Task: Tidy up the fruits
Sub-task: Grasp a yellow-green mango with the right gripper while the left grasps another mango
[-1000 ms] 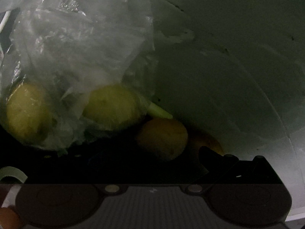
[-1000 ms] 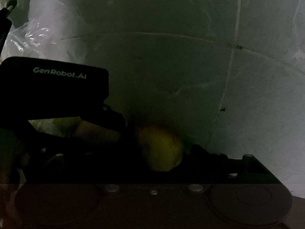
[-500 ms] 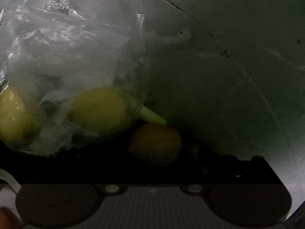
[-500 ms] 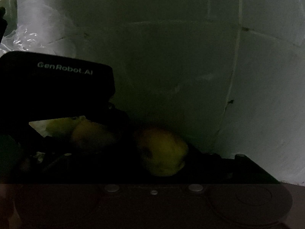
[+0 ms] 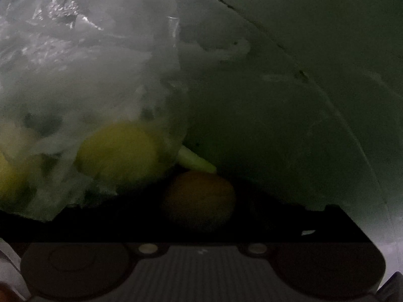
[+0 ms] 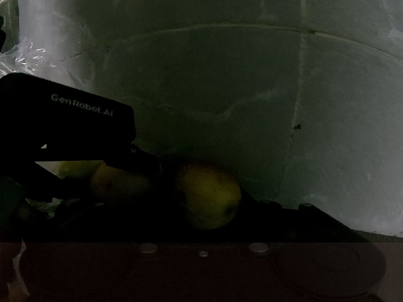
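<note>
I am looking through both wrist cameras into a very dim scene over a pale grey tiled surface (image 6: 340, 138). In the left wrist view, a crumpled clear plastic bag (image 5: 88, 75) is filling the upper left, and a round yellow fruit (image 5: 118, 151) is sitting inside it, with a second yellow fruit (image 5: 7, 176) showing at the left edge. A pale green stem-like piece (image 5: 196, 162) is poking out beside the bag. Just below it, a darker orange-yellow round fruit (image 5: 199, 196) is sitting between the fingers of my left gripper (image 5: 201, 216); the fingers are lost in shadow, so I cannot tell how they are set. In the right wrist view, a yellow-green apple-like fruit (image 6: 209, 196) is sitting at the fingers of my right gripper (image 6: 211, 216), and whether they are pinching it I cannot tell. The black left gripper body lettered "GenRobot.AI" (image 6: 75, 115) is hanging just to its left, over the orange-yellow fruit.
</note>
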The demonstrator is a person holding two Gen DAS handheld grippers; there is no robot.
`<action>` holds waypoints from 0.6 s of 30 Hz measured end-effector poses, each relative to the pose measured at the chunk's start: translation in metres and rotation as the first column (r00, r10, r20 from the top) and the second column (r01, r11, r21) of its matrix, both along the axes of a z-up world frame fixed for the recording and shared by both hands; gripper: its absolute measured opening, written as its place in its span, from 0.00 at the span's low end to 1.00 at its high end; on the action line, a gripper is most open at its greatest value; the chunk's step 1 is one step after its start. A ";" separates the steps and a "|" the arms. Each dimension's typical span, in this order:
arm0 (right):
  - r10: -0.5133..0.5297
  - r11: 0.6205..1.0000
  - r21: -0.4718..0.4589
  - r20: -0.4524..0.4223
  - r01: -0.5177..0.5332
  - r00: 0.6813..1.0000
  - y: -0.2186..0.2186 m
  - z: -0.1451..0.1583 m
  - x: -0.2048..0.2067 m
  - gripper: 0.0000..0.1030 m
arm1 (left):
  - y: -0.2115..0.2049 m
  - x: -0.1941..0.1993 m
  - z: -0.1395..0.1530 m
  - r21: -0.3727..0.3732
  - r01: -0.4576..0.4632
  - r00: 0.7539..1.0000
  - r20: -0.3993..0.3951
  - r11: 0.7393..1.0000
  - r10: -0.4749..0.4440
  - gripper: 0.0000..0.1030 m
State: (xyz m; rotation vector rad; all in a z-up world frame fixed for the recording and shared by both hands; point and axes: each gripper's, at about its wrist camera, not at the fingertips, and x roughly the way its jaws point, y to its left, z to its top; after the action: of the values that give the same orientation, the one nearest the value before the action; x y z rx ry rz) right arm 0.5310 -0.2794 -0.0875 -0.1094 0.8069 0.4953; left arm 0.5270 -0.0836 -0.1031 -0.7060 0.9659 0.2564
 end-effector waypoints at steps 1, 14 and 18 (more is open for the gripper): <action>-0.001 1.000 0.001 -0.001 0.001 1.000 -0.001 0.001 -0.001 0.55 | 0.000 0.001 0.000 0.003 0.000 1.000 0.001 1.000 0.000 0.85; -0.015 1.000 0.018 -0.016 0.015 1.000 -0.011 0.003 -0.018 0.55 | -0.005 -0.016 0.006 0.028 0.007 1.000 0.013 1.000 -0.007 0.70; -0.027 0.999 0.022 -0.022 0.027 0.999 -0.015 0.004 -0.026 0.55 | -0.007 -0.020 0.005 0.021 0.011 1.000 0.014 1.000 -0.011 0.69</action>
State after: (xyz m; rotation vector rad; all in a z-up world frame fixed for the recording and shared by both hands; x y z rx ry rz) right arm 0.5054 -0.2947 -0.0831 -0.0720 0.8229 0.4805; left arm 0.5071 -0.0906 -0.0977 -0.6823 0.9520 0.2511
